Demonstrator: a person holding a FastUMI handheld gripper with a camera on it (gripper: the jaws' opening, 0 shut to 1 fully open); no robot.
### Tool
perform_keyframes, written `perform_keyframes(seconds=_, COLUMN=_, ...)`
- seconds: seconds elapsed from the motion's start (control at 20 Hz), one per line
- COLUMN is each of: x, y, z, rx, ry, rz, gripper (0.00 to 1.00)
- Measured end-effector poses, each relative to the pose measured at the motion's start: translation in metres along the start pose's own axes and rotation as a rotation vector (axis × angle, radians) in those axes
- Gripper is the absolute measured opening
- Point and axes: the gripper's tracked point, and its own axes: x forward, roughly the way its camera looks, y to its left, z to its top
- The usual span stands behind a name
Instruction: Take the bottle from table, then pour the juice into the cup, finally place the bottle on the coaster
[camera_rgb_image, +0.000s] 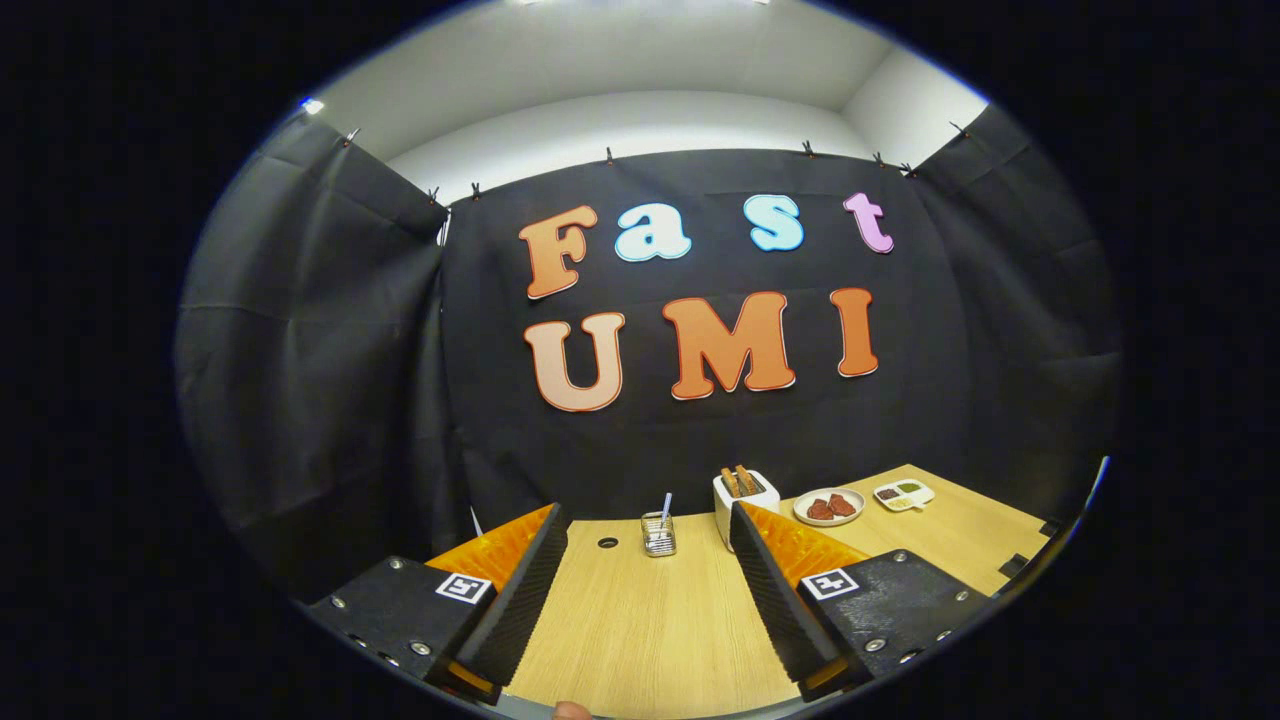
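My gripper (648, 532) is held above a wooden table (640, 630), its two fingers (525, 590) spread wide apart with nothing between them. Beyond the fingertips, near the table's far edge, stands a small glass cup (658, 535) with a straw in it. I see no bottle or coaster among the things on the table.
A white toaster (745, 498) with two slices in it stands just right of the cup, partly behind my right finger. Farther right lie a round plate (829, 507) of reddish food and a small white dish (903, 494). A dark round hole (607, 542) sits left of the cup.
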Motion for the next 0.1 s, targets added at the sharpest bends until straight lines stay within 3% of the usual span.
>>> perform_keyframes(seconds=0.1, x=-0.0029, y=0.0006, z=-0.0039, rx=-0.001, ry=0.006, rz=-0.005, gripper=0.97)
